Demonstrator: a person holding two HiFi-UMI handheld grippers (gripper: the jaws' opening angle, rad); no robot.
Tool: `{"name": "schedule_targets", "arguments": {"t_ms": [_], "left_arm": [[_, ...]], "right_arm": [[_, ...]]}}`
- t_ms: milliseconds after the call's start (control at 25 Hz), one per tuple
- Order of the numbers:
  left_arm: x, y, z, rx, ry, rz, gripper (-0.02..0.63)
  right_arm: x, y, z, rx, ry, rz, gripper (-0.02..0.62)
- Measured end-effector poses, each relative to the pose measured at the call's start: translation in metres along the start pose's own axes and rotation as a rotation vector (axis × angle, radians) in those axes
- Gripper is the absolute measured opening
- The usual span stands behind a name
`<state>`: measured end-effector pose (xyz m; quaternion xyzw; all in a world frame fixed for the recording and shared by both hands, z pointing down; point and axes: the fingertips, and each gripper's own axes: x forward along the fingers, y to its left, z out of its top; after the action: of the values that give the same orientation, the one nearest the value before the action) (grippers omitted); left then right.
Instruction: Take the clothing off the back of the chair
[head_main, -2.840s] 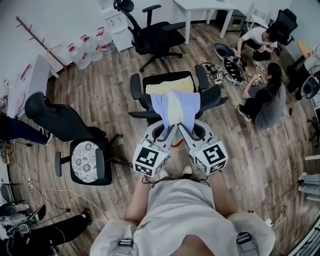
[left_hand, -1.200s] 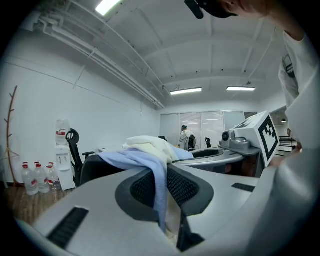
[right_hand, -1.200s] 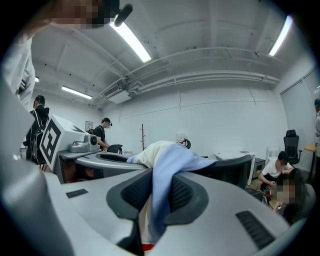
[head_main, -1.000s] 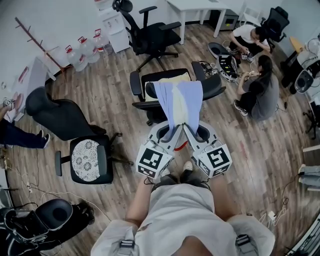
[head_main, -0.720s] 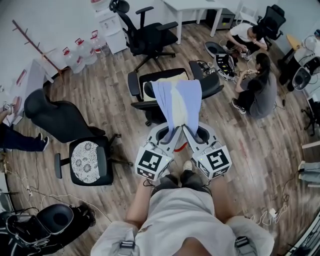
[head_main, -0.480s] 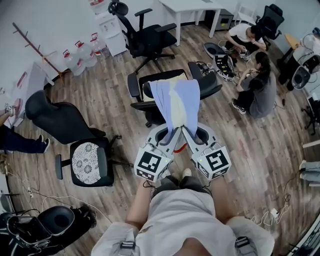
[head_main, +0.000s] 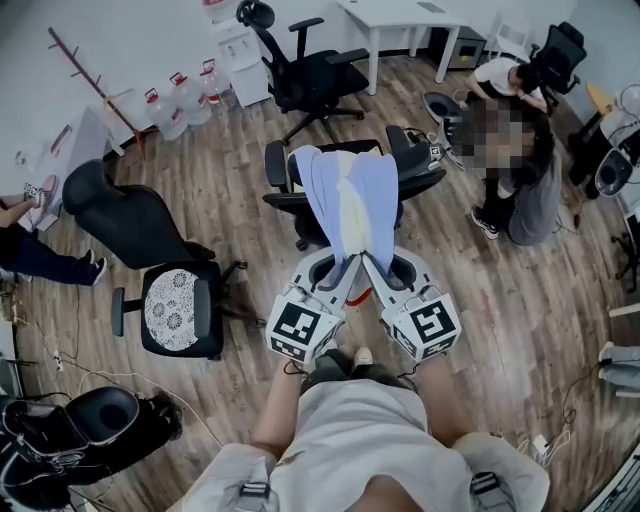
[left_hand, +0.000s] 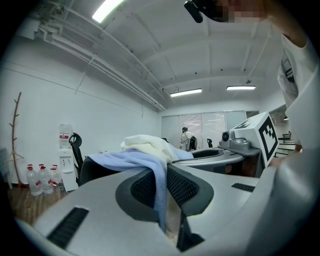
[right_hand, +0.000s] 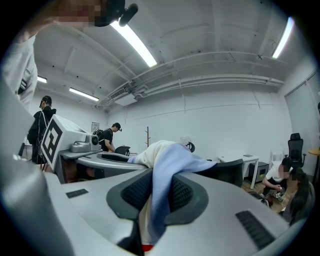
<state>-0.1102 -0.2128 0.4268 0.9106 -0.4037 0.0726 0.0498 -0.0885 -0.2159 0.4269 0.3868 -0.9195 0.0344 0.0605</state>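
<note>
Left gripper view, hand-held gripper (left_hand: 165, 197) clamped on clothing (left_hand: 131, 158)

Counting at least five office chairs, one chair (head_main: 422, 176) carrying clothing (head_main: 350, 200). One clothing bundle hanging. Two grippers showing: left gripper (head_main: 340, 268), right gripper (head_main: 364, 264). Two people (head_main: 535, 200) sitting on floor, third person (head_main: 40, 262) standing at left edge. At least three water jugs (head_main: 180, 95) standing. One white table (head_main: 400, 12), one coat rack (head_main: 85, 65) standing.
</note>
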Motion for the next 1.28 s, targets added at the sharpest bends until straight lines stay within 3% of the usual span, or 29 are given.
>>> {"name": "schedule_targets", "arguments": {"t_ms": [760, 1280], "left_arm": [[-0.007, -0.046, 0.008, 0.023, 0.004, 0.105, 0.057], [-0.022, -0.065, 0.008, 0.026, -0.004, 0.123, 0.057]], "right_arm": [[-0.045, 0.002, 0.002, 0.005, -0.029, 0.109, 0.075], [-0.065, 0.016, 0.003, 0.009, -0.045, 0.130, 0.075]]}}
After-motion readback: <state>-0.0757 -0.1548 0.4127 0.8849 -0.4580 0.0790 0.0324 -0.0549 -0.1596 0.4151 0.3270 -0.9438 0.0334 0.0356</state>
